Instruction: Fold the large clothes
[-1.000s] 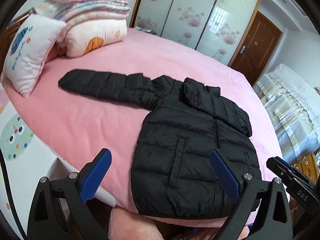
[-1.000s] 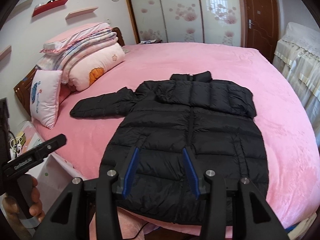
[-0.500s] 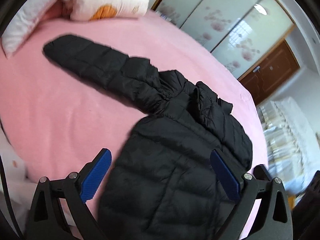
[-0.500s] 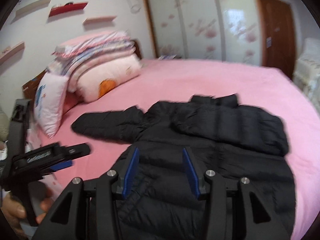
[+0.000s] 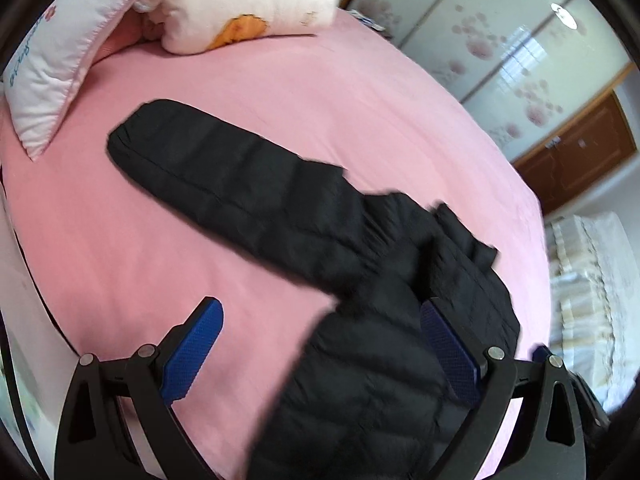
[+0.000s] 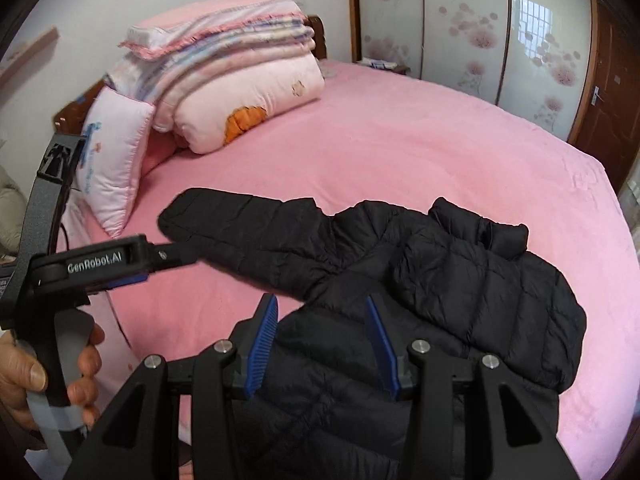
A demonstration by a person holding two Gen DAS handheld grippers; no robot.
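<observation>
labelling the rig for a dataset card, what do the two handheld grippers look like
Both are matte black plastic linkages with silver pivot screws and ribbed blue finger pads. The left gripper bears white "GenRobot.AI" lettering, a grey handle and a thin black cable. The right gripper matches it.

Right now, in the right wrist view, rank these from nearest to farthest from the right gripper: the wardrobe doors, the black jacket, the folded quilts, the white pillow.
1. Black jacket, directly under the right gripper.
2. White pillow, left, at the bed's edge.
3. Folded quilts, stacked behind the pillow.
4. Wardrobe doors, beyond the bed's far side.
</observation>
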